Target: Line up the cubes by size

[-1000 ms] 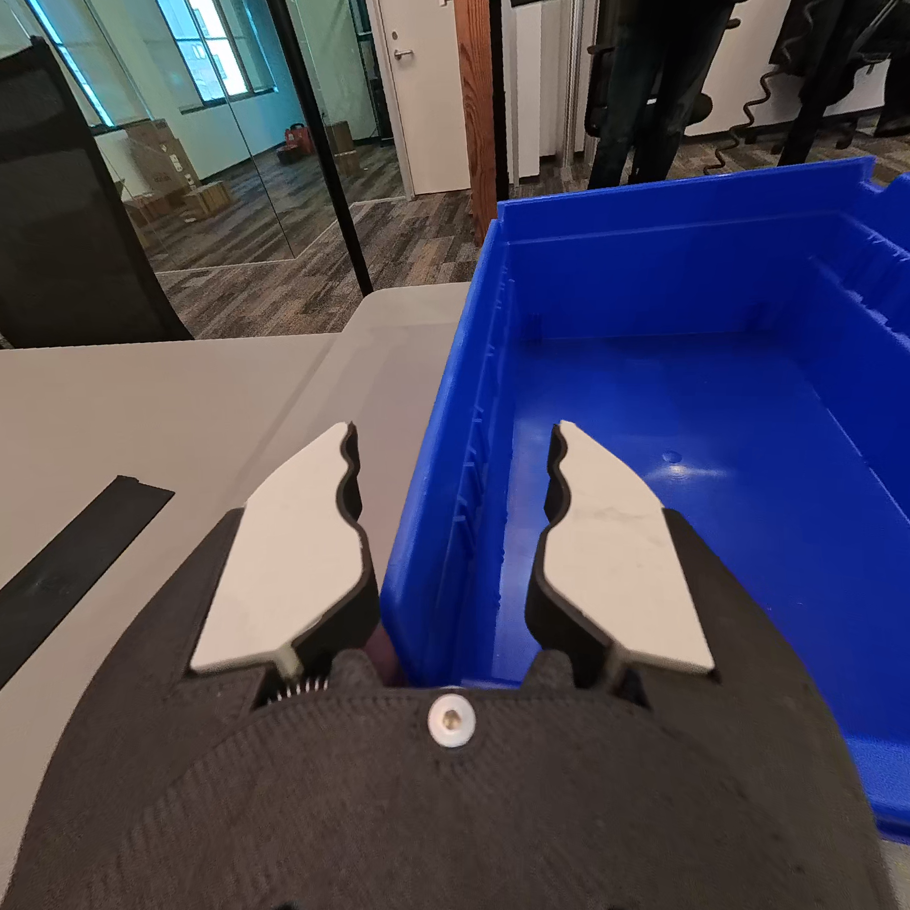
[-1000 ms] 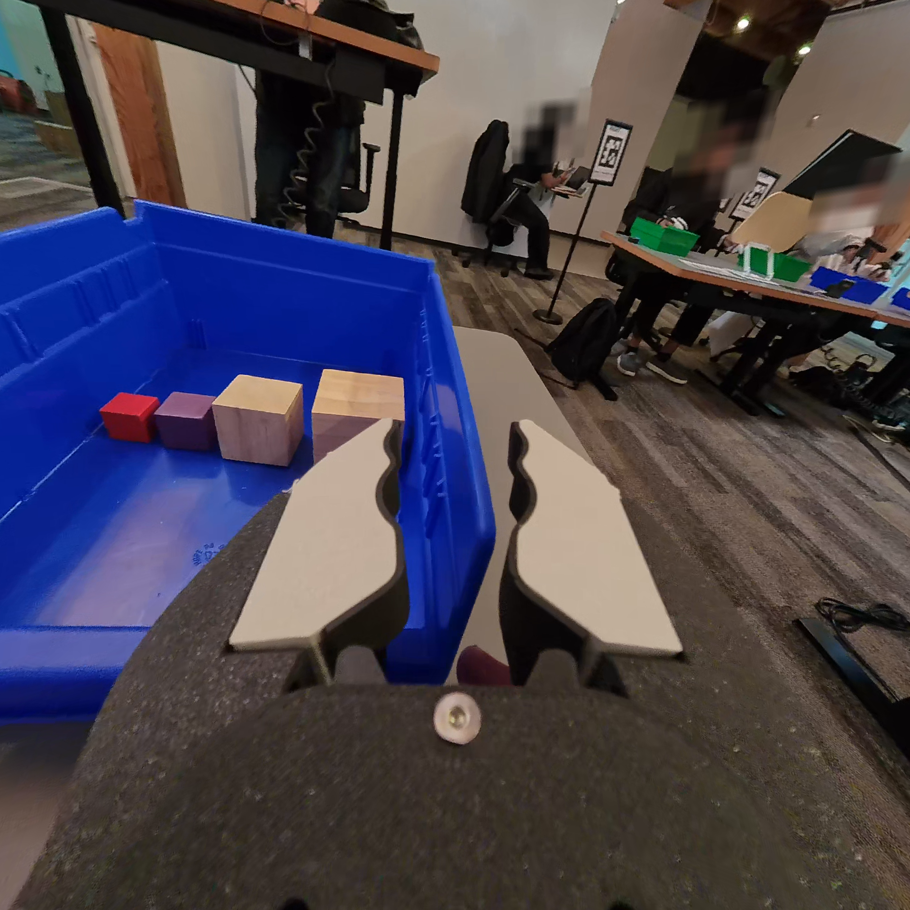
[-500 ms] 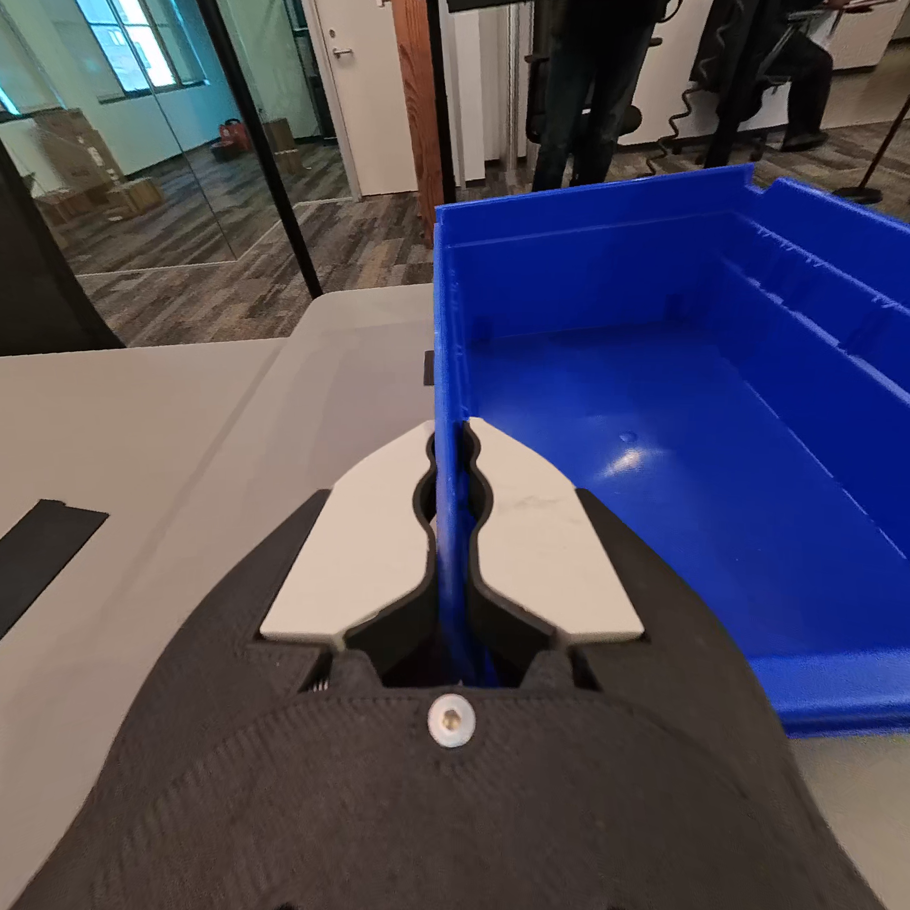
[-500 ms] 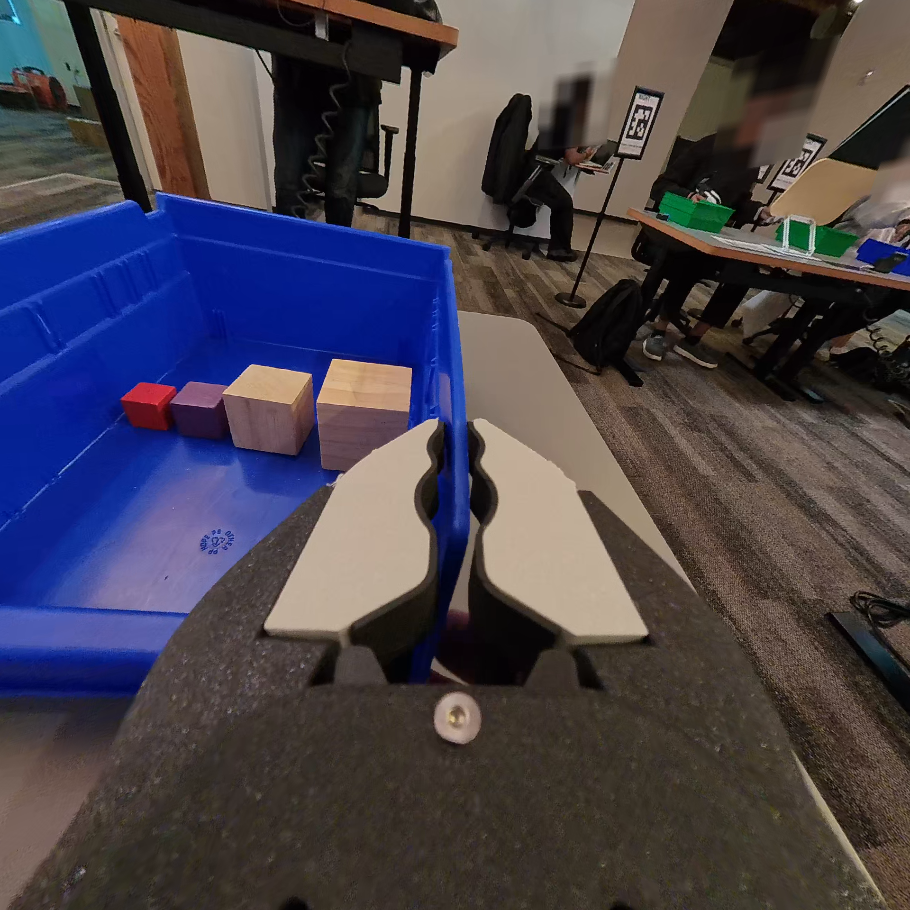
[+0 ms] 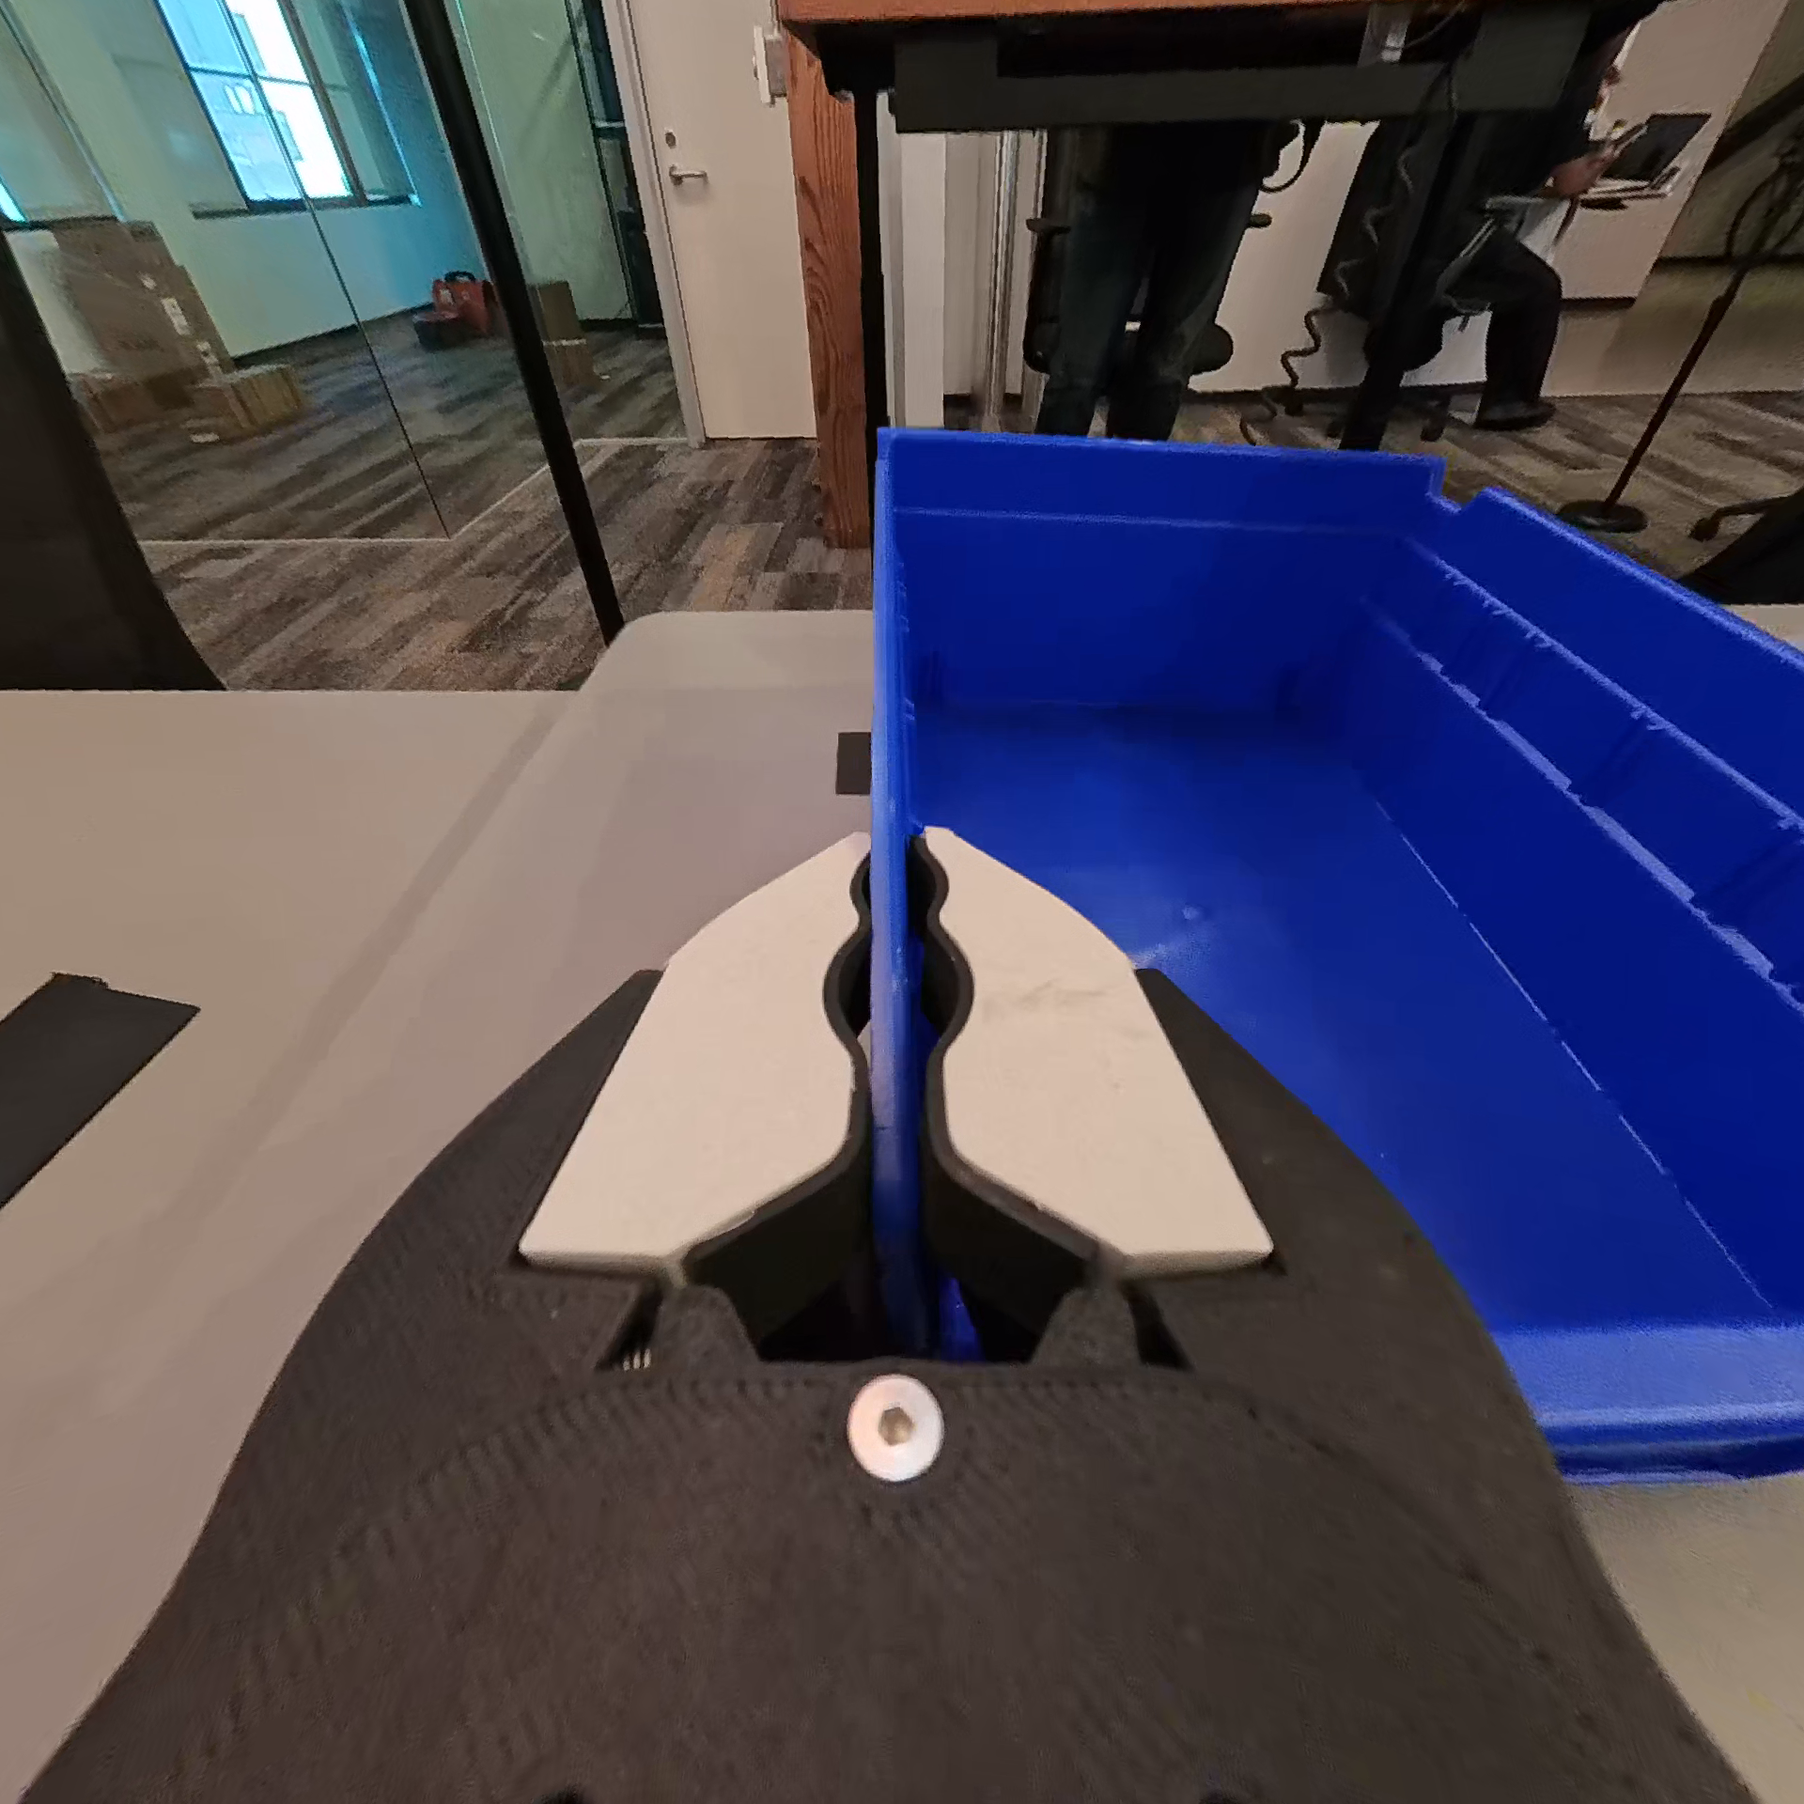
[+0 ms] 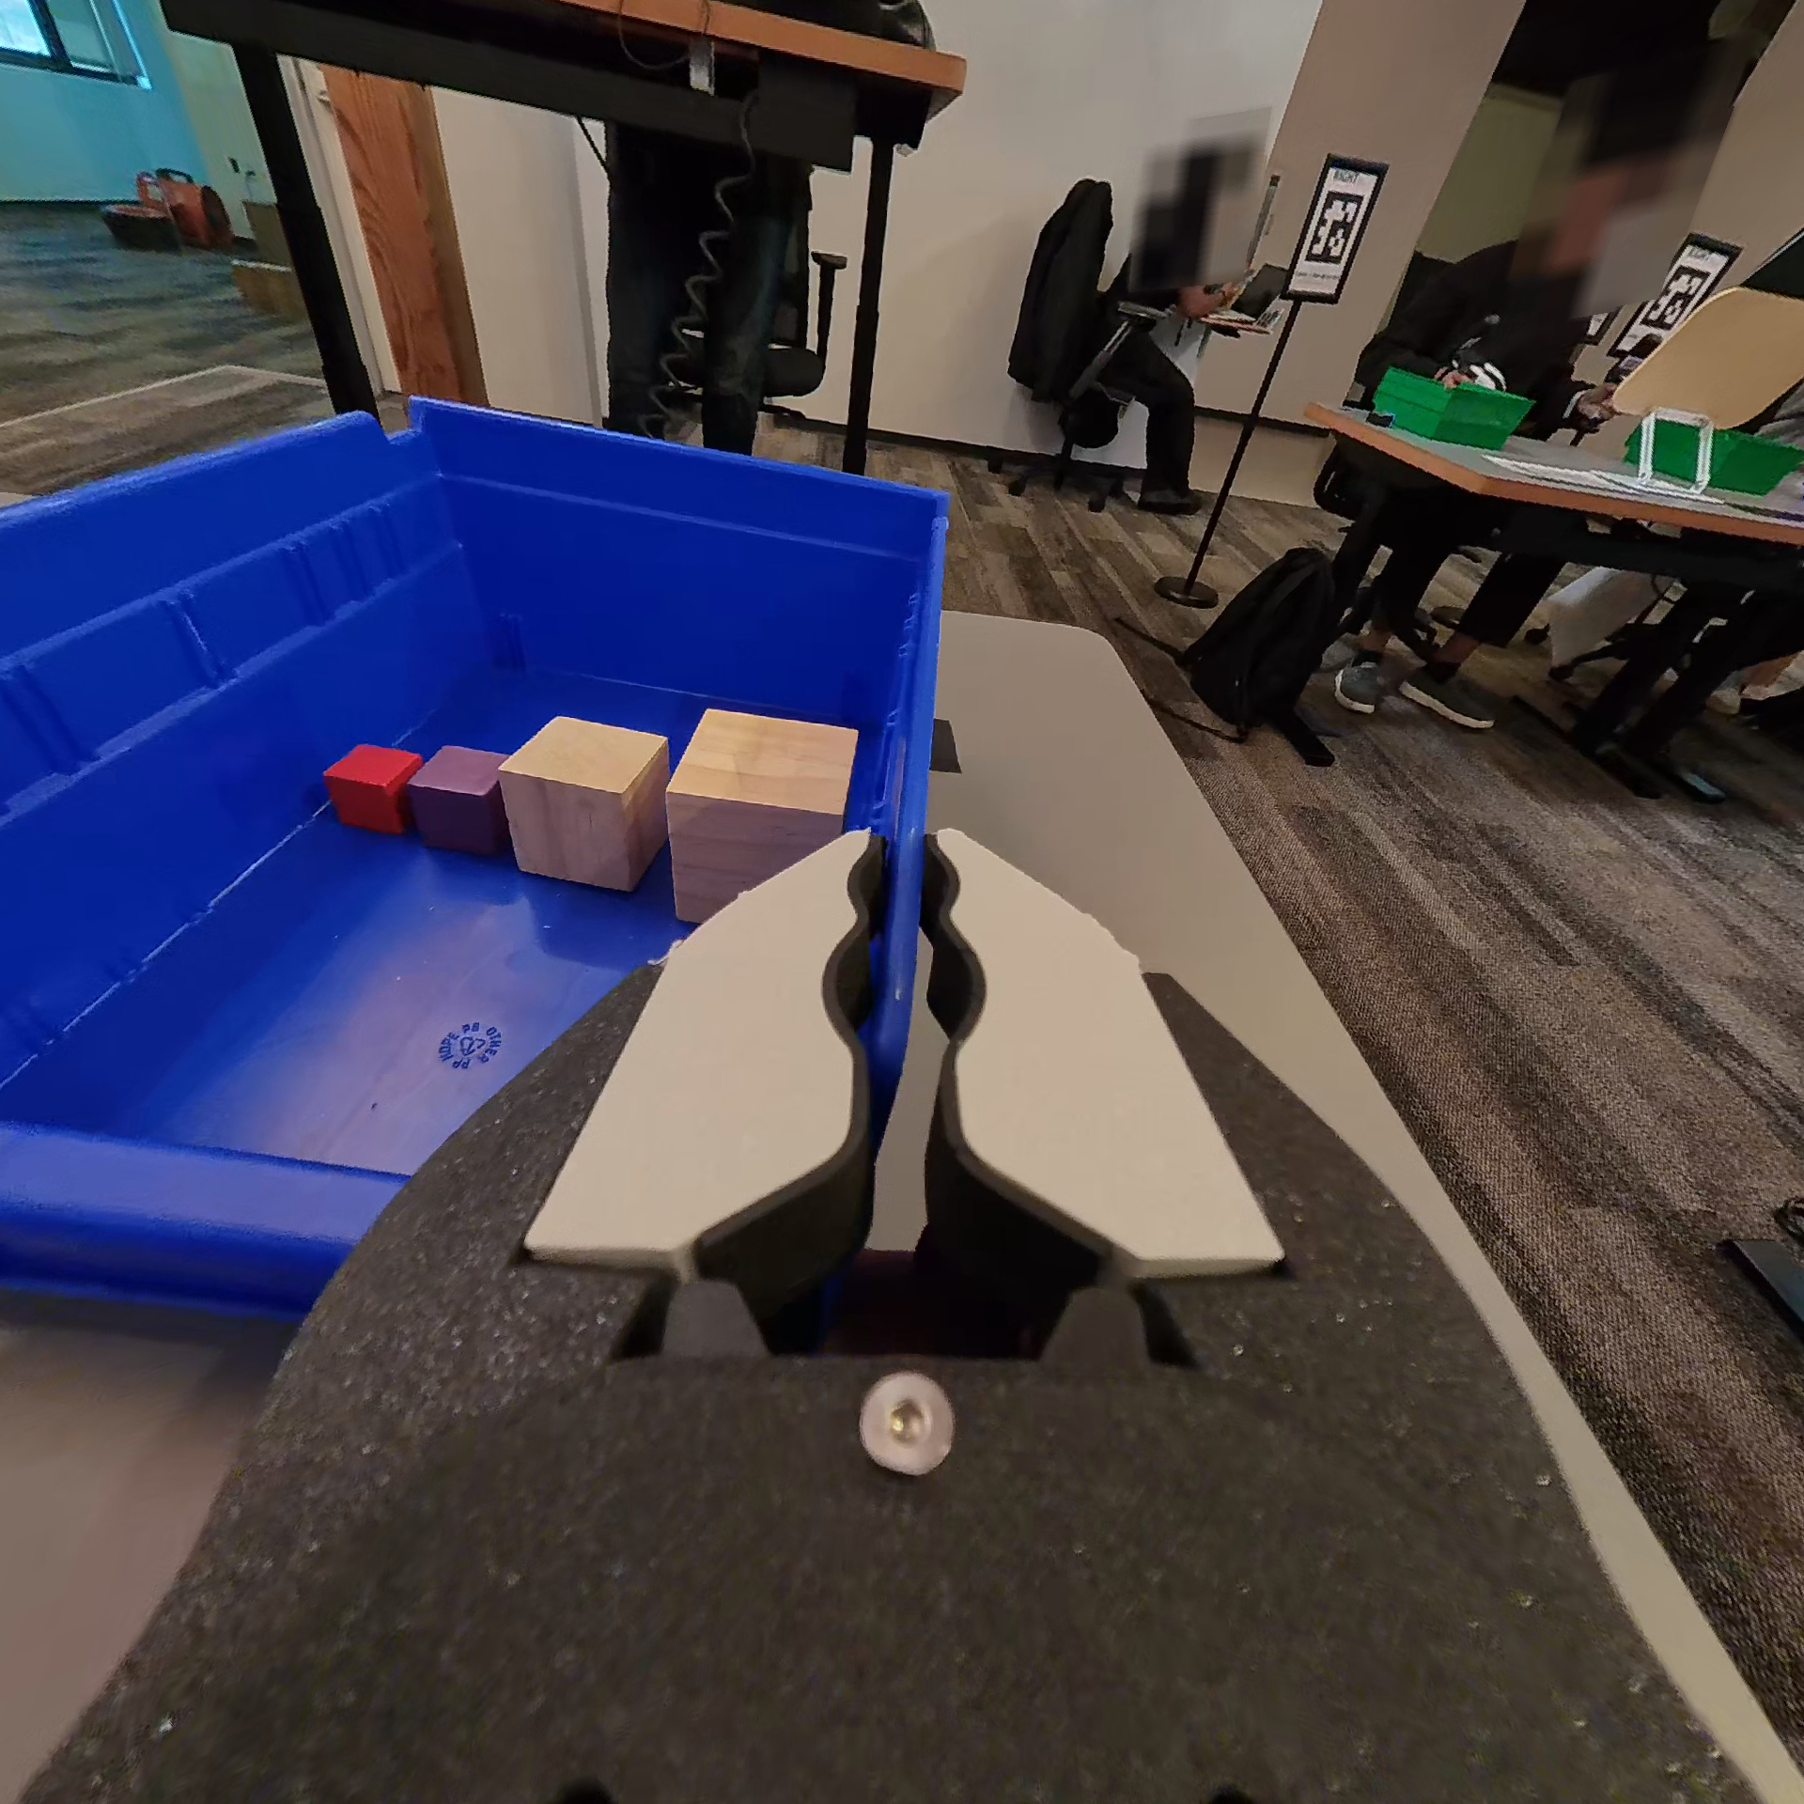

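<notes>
Here both grippers — left gripper point(image 5: 893, 849) and right gripper point(image 6: 903, 849) — clamp opposite walls of the blue bin point(image 6: 683, 547).

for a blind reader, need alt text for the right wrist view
The right gripper clamps the right wall of a blue plastic bin holding four touching cubes, rising in size: red, purple, wooden, larger wooden.

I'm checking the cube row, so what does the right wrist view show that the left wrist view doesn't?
Only the right wrist view shows the four cubes in a row: red cube, purple cube, smaller wooden cube, larger wooden cube. Only the left wrist view shows the glass wall and the black tape. Both show the blue bin, each gripper shut on a side wall.
</notes>
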Motion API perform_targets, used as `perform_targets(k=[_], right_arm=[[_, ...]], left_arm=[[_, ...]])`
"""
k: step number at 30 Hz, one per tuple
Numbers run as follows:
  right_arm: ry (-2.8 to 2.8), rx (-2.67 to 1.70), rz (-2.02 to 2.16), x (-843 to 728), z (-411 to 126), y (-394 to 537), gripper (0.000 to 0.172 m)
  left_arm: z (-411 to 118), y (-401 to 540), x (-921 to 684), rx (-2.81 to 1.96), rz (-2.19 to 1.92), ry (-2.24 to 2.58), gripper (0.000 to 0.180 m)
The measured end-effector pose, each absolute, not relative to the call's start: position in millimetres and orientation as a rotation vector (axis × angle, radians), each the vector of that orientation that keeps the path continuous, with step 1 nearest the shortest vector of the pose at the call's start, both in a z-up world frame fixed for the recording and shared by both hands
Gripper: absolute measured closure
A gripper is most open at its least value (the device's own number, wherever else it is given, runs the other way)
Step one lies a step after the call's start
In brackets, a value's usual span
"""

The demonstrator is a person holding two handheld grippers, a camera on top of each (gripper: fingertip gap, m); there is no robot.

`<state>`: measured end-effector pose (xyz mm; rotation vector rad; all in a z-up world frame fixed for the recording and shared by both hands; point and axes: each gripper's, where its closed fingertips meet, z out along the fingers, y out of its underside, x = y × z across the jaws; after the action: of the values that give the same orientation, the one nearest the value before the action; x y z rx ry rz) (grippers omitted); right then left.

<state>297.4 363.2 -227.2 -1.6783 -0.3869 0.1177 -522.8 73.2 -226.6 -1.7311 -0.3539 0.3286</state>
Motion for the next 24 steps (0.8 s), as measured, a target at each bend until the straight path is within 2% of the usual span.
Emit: perform_targets(k=[24], right_arm=[[-0.541,-1.668,0.327,262.8,-228.3,245.7,0.167]], left_arm=[[-167.2,10.0,-542.0,-1.545,0.393,-0.47,0.177]])
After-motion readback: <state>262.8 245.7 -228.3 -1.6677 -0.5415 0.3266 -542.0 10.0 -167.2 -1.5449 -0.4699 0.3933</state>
